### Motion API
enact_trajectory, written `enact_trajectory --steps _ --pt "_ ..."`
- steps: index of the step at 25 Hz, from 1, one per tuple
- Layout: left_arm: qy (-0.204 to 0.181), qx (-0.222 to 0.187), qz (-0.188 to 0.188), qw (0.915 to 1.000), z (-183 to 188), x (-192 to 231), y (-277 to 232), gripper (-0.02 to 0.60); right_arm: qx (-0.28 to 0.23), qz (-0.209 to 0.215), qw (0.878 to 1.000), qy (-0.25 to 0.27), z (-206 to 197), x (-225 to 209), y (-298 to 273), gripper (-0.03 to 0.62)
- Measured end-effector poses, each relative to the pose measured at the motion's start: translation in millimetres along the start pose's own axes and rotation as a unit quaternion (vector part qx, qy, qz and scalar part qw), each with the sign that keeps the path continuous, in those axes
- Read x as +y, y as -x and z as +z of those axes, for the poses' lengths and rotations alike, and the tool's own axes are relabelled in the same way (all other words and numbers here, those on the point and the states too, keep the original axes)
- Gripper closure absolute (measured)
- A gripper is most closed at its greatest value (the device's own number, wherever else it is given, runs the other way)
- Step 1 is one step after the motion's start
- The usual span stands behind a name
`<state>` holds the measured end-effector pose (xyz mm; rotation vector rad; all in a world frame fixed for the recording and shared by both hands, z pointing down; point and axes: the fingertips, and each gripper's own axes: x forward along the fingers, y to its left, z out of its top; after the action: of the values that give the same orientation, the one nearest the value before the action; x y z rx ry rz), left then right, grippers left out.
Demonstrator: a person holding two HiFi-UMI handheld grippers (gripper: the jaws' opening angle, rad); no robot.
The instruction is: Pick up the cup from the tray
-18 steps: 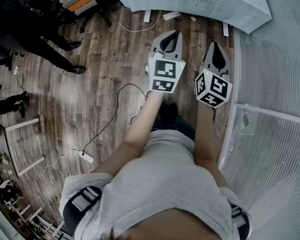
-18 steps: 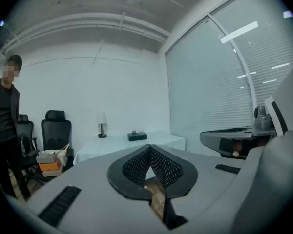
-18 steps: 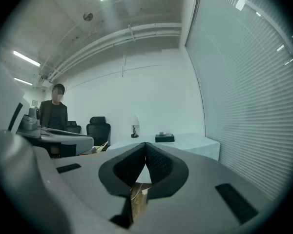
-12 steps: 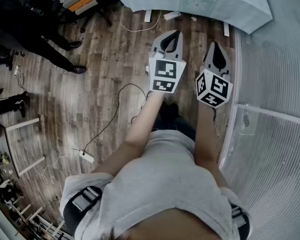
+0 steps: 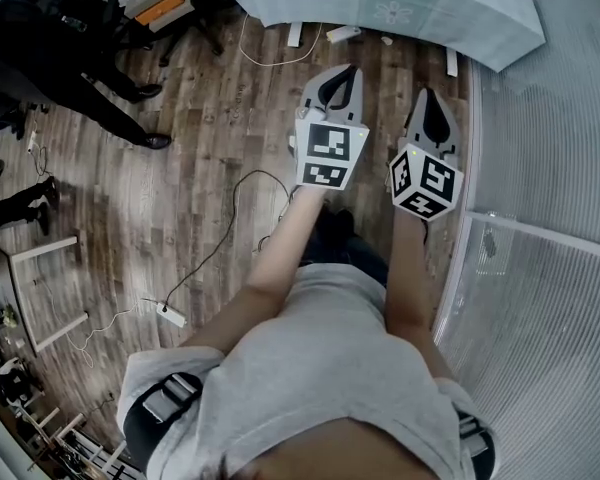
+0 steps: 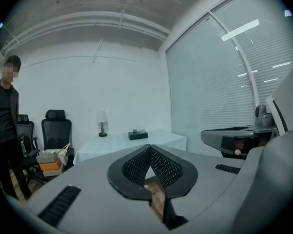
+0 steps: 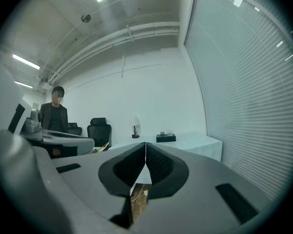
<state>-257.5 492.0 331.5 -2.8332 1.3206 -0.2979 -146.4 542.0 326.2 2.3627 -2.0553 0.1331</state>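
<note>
The left gripper and the right gripper were both pressed together with nothing between their jaws, held side by side in front of the person over the wooden floor. The cup stood on a dark tray on the cloth-covered table, well apart from both grippers. A second small cup seemed to stand beside it, though both were too small to make out clearly. The step in hand looked like the approach, hardly begun. To do it well, the person would need to walk up to the table and choose one gripper. Its jaws should spread wider than the cup before arriving and come in level so the pads bracket its wall. They should then close gently without nudging the tray or the neighbouring cup.
</note>
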Motion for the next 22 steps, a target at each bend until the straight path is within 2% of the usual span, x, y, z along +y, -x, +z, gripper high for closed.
enact_trajectory --steps 12,22 --pt "0.003 0.001 0.023 0.9997 4 -10 -41 0.574 0.001 0.011 1.0 -0.001 1 -52 -28 0.586" --pt "0.007 0.007 0.026 0.9996 2 2 -74 0.574 0.001 0.012 1.0 -0.018 -1 -62 -63 0.586"
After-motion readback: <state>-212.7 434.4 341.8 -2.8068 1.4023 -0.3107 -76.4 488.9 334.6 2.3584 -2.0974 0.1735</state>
